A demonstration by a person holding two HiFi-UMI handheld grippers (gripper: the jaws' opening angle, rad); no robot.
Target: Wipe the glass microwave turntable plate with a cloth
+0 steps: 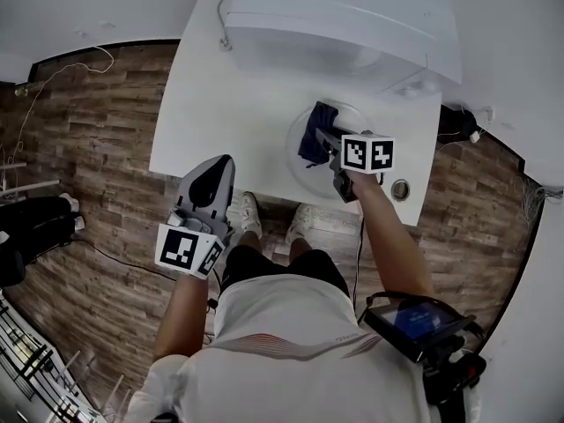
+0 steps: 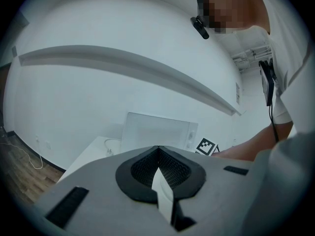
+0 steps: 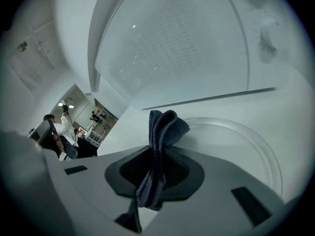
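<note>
The left gripper (image 1: 218,170) hovers at the near edge of the white surface (image 1: 220,104), its jaws together and empty. The right gripper (image 1: 322,136) is clamped on a dark blue cloth (image 1: 314,144) — over the glass turntable plate (image 1: 307,181), which lies on the surface before the microwave (image 1: 344,25).

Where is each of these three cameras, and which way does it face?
Head view: on the person's head, looking steeply down at the table and microwave; forearms and legs show.
Left gripper view: on the left gripper, tilted up toward the wall and microwave; shut, empty jaws show.
Right gripper view: on the right gripper, facing the microwave and glass plate; jaws clamp the cloth.
Shared: all show the microwave.
</note>
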